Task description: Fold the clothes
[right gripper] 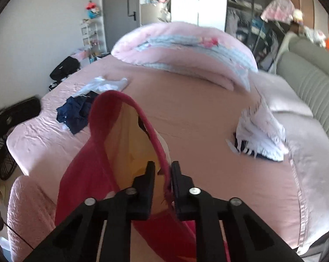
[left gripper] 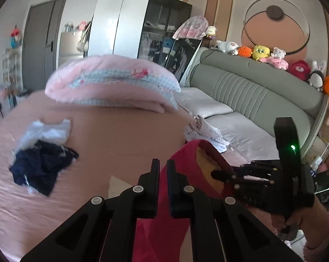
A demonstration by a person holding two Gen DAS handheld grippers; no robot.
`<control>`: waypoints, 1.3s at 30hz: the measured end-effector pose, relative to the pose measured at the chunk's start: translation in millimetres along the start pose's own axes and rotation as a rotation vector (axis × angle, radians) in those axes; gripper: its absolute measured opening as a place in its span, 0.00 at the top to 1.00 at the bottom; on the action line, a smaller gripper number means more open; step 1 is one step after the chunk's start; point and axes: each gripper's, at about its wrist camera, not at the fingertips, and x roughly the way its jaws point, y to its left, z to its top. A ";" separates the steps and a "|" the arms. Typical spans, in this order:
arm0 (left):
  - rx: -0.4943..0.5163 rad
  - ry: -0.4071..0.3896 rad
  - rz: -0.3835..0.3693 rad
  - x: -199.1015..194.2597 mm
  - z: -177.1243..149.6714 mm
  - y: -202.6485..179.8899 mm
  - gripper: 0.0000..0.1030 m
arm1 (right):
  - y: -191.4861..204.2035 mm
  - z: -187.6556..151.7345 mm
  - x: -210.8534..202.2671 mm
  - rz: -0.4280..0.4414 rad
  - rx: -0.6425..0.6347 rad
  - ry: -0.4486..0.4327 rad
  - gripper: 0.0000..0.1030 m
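Above pink bed (right gripper: pixel 186 113), both tongs (left gripper: pixel 163 170) (right gripper: pixel 163 172) pinch red garment (right gripper: pixel 86 174).

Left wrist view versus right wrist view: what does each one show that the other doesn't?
Only the left view shows the other gripper, the right gripper, and the full toy row on the headboard. Only the right view shows the black bag beyond the bed's far edge. Both show the red garment, navy clothes and folded pink quilt.

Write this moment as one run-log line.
left gripper: shut on red garment | right gripper: shut on same garment | garment: lifted over pink bed | fold: not yet done
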 end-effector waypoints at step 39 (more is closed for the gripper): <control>-0.077 0.038 0.173 -20.4 -36.8 -11.1 0.96 | 68.5 -38.2 7.6 0.140 -0.292 0.024 0.72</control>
